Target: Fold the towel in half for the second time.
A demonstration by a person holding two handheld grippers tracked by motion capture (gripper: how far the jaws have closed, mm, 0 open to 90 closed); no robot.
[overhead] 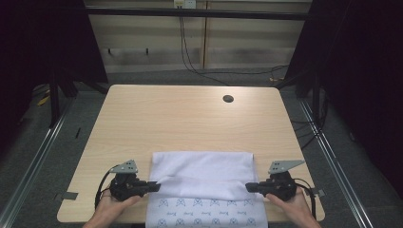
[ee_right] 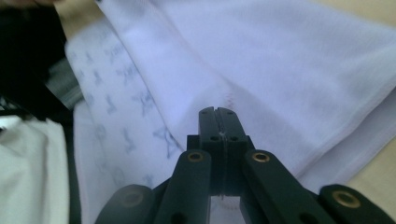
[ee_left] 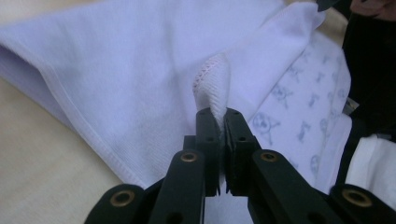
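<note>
A white garment (overhead: 202,176) is lying folded at the near edge of the light wooden surface (overhead: 185,118), centred between the two hands. Its upper part is plain white, folded over itself, and the strip nearest the person is showing a pale blue printed pattern (overhead: 205,210) and is hanging slightly over the surface's edge.

The left tool (overhead: 154,185) is gripping the garment's left side: in the left gripper view its jaws are pressed together on a stitched hem (ee_left: 212,84), which is rising in a small pinched ridge just above the tips (ee_left: 218,116). The right tool (overhead: 250,186) is gripping the right side in the same way: in the right gripper view its jaws are clenched on the white fabric (ee_right: 280,70) beside a line of stitching.

The person's left hand (overhead: 111,205) and right hand (overhead: 292,204) are holding the tools from the bottom of the high view, each with a grey three-cornered plate on top.

Farther back, a dark round hole (overhead: 228,99) is sitting in the surface, and black cables (overhead: 190,57) are hanging down the wall behind.
</note>
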